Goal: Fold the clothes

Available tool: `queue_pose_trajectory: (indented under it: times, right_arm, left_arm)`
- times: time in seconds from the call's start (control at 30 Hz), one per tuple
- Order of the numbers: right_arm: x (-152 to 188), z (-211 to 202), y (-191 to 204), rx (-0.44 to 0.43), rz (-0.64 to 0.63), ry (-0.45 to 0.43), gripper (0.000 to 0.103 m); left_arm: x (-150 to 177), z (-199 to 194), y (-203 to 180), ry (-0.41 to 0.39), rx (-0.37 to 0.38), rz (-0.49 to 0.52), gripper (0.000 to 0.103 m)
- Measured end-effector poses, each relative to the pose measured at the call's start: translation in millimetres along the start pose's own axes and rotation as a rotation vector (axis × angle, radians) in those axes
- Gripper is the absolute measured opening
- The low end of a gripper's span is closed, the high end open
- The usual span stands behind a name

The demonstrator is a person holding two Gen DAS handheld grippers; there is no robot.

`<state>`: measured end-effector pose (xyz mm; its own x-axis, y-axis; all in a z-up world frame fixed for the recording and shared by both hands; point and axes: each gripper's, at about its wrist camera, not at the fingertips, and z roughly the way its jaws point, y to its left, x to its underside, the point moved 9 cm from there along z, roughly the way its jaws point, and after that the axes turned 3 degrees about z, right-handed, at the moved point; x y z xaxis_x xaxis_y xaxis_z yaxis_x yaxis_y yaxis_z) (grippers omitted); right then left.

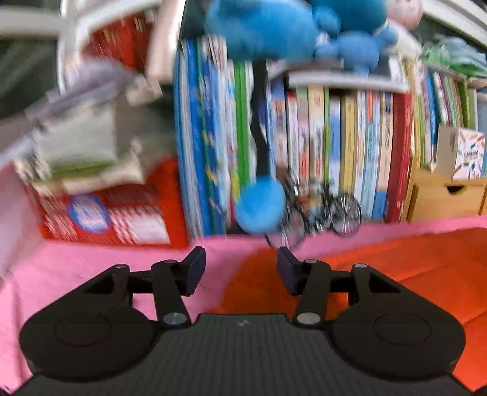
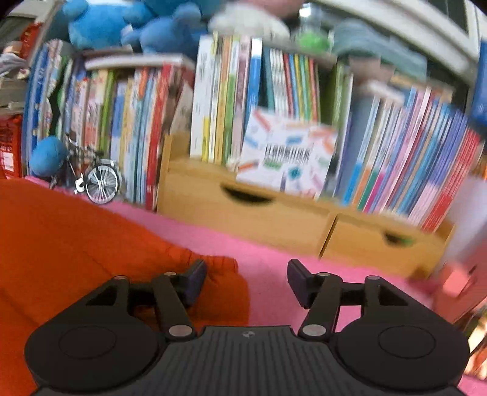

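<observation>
An orange-red garment point(image 1: 395, 268) lies flat on a pink cloth-covered surface point(image 1: 91, 274). In the left wrist view it fills the right and centre. My left gripper point(image 1: 240, 271) is open and empty, just above the garment's left edge. In the right wrist view the garment point(image 2: 76, 243) fills the left, with a gathered cuff or hem point(image 2: 219, 268) ending near the middle. My right gripper point(image 2: 246, 283) is open and empty, above that end, its left finger over the fabric and its right finger over the pink cloth point(image 2: 274, 249).
Rows of upright books point(image 1: 334, 152) line the back. Blue plush toys point(image 1: 274, 27) sit on top. A small model bicycle point(image 2: 97, 179) and blue ball point(image 1: 260, 207) stand at the cloth's far edge. Wooden drawers point(image 2: 243, 213) and a red box point(image 1: 106, 216) flank it.
</observation>
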<state>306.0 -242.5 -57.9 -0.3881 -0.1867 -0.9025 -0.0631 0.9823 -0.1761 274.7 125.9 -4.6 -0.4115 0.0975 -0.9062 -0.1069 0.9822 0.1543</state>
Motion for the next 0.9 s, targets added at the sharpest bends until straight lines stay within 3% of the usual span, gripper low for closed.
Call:
queue_pose_trajectory:
  times: [0.1, 0.17, 0.27, 0.37, 0.53, 0.7, 0.77, 0.9]
  right_arm:
    - [-16.1, -32.9, 10.4, 0.009, -0.017, -0.112, 0.071]
    - [-26.8, -55.4, 18.0, 0.014, -0.028, -0.186, 0.075]
    - [-39.4, -87.9, 65.8, -0.087, -0.126, -0.292, 0.077]
    - [-40.5, -104.0, 112.8, -0.113, -0.306, -0.362, 0.083]
    - [-29.9, -91.2, 137.0, -0.152, -0.278, -0.282, 0.082]
    - [-13.9, -63.6, 131.6, -0.192, -0.154, -0.145, 0.086]
    - [-4.5, -54.3, 130.4, -0.204, -0.143, -0.103, 0.088]
    - [15.3, -48.7, 135.4, -0.197, -0.147, -0.093, 0.089]
  left_arm:
    - [-9.9, -41.2, -15.1, -0.098, 0.032, 0.06, 0.06]
    - [-12.8, -62.9, -33.6, -0.149, 0.058, 0.089, 0.06]
    - [-9.5, -72.1, -69.4, -0.157, 0.093, 0.147, 0.061]
    - [-1.4, -70.4, -98.3, -0.151, 0.089, 0.22, 0.062]
    - [12.9, -59.9, -120.8, -0.101, 0.083, 0.22, 0.063]
    - [30.0, -38.4, -122.5, -0.012, 0.081, 0.163, 0.075]
    - [36.6, -33.0, -125.3, -0.003, 0.065, 0.189, 0.078]
    - [47.1, -25.6, -130.6, 0.007, 0.04, 0.231, 0.078]
